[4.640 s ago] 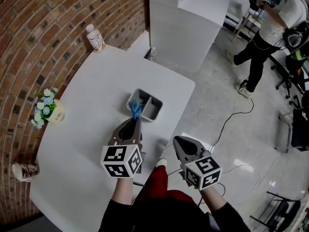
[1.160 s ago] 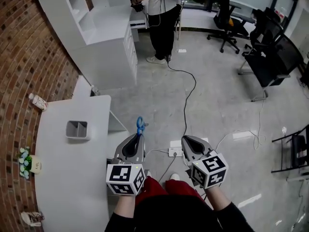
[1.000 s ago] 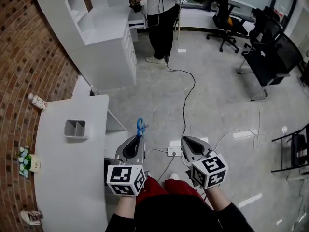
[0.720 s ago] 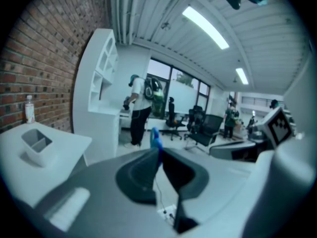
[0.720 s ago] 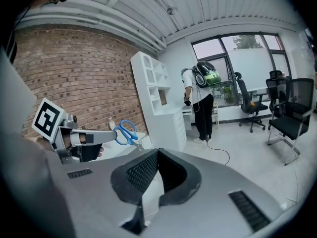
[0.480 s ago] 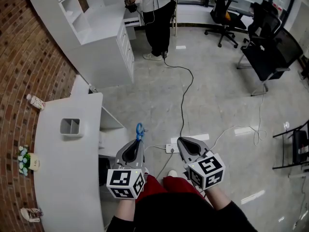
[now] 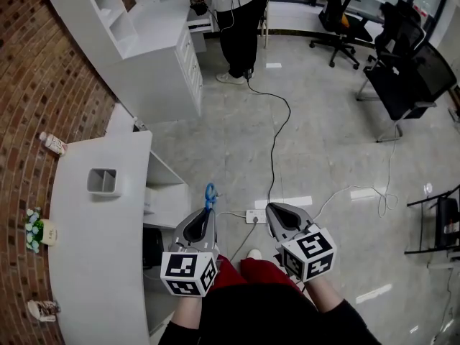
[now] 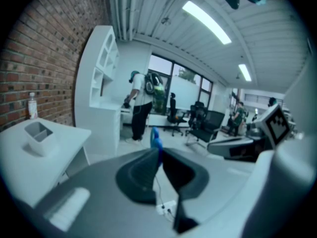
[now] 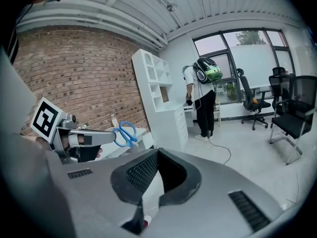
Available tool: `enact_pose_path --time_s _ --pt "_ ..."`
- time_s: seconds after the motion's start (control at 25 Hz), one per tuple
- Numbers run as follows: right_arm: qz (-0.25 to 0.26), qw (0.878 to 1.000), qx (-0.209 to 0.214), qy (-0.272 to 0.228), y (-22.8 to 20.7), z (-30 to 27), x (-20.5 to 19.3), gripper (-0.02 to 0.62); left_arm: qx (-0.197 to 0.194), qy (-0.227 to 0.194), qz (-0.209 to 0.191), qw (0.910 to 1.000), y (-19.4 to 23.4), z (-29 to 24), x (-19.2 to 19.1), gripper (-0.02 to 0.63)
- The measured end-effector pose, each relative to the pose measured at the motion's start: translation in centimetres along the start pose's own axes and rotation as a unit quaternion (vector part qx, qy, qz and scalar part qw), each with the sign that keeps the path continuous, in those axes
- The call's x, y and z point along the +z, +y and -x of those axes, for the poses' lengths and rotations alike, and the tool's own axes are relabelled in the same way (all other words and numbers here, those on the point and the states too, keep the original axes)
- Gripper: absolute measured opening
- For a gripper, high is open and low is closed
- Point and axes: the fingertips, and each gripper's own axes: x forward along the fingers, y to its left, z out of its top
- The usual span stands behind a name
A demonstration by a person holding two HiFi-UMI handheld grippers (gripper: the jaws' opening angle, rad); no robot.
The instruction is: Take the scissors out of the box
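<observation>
Scissors have left the box, clamped in the left hand-held gripper; right hand-held gripper closed, empty

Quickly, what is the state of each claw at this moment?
Left claw: closed on the blue-handled scissors.
Right claw: closed, holding nothing.

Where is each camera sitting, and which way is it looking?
Head view: on the person's head, looking steeply down at the floor, white table and box; shows both forearms, the left gripper shut on the scissors, the right gripper.
Left gripper view: on the left gripper, looking along its jaws across the room; shows those jaws.
Right gripper view: on the right gripper, looking towards the brick wall; shows its shut jaws.
Shared: all three show the scissors and a standing person.
</observation>
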Motion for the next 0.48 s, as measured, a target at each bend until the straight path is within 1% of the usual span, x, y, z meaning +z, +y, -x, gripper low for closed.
enact_pose_path --time_s 0.48 --pt "0.002 1.0 -0.001 0.004 -0.02 0.52 -0.32 0.008 0.011 0.003 0.014 0.9998 0.69 0.55 -0.92 0.026"
